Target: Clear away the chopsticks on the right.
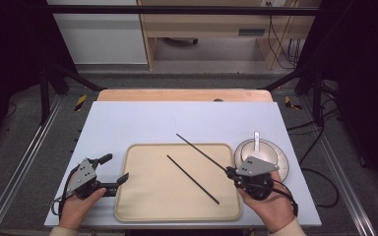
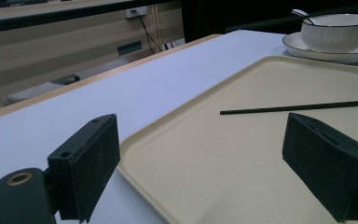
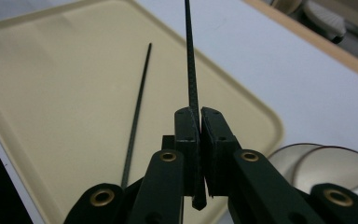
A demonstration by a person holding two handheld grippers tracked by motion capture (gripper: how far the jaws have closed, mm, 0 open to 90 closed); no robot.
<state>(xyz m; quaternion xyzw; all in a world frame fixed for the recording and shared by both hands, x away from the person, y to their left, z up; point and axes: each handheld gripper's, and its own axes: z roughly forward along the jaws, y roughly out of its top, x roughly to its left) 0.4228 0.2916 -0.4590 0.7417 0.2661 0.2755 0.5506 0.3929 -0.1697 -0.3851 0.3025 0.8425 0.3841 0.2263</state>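
Note:
A beige tray [image 1: 133, 206] lies on the white table, and one black chopstick [image 1: 192, 179] rests on it at a slant. My right gripper [image 1: 231, 171] is shut on a second black chopstick [image 1: 199, 150], held above the tray's right edge and pointing toward the far left. In the right gripper view that held chopstick [image 3: 189, 60] runs straight out from the pinched jaws, with the loose chopstick [image 3: 137, 112] lying to its left on the tray [image 3: 51, 93]. My left gripper [image 1: 115, 174] stands open at the tray's left edge; its jaws straddle the tray rim [image 2: 144, 182] with nothing between them.
A white bowl [image 1: 256, 150] with a spoon sits on a plate [image 1: 281, 164] at the right of the tray, just behind my right hand. In the left gripper view the bowl [image 2: 338, 30] stands far right. The table's wooden far edge [image 1: 182, 95] borders the floor.

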